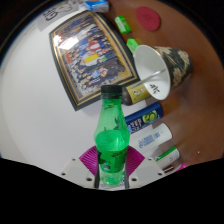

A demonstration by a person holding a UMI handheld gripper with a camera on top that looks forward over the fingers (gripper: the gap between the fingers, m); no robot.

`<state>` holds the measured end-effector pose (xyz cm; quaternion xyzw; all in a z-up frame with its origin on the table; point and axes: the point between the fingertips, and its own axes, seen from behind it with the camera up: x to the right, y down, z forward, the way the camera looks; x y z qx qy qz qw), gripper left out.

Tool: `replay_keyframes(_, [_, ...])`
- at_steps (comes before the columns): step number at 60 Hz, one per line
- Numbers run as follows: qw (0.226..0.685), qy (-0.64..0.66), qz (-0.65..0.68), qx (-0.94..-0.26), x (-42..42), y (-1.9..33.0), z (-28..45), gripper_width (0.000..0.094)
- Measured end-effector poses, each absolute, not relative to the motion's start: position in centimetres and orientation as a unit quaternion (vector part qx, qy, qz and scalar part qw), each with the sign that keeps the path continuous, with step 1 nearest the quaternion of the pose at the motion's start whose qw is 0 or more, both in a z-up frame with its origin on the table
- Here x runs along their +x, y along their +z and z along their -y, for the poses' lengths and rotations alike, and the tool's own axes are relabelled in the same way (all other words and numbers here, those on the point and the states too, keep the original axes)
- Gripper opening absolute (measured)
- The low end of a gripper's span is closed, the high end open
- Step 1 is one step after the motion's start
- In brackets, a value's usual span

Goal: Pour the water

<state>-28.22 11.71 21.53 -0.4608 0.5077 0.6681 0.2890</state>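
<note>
Bottle [111, 140], green with its cap on, sits upright between my jaws, which look clamped on its lower body, pink pads [92, 158] pressing both sides. I judge the grasp done; next I must carry it to the paper cup [150, 62] ahead-right on the bench [30, 110].

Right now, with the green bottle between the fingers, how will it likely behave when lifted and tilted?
The green bottle is tall and narrow, so probably tippy if nudged. Its clear plastic wall likely flexes under the gripper. The black cap looks on, so nothing should spill yet.
</note>
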Motion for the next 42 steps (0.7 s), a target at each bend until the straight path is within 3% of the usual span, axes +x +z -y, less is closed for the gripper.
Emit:
replay_keyframes(9, [0.231, 0.684, -0.553, -0.415, -28.4, 19.4, -12.0, 0.033])
replay_keyframes(22, [0.255, 0.672, -0.52, -0.461, -28.6, 20.2, -11.4, 0.033])
replay_keyframes(31, [0.342, 0.619, -0.443, -0.551, -27.1, 23.2, -11.3, 0.0332])
replay_keyframes(42, [0.518, 0.463, -0.286, -0.661, -20.5, 28.4, -11.8, 0.0331])
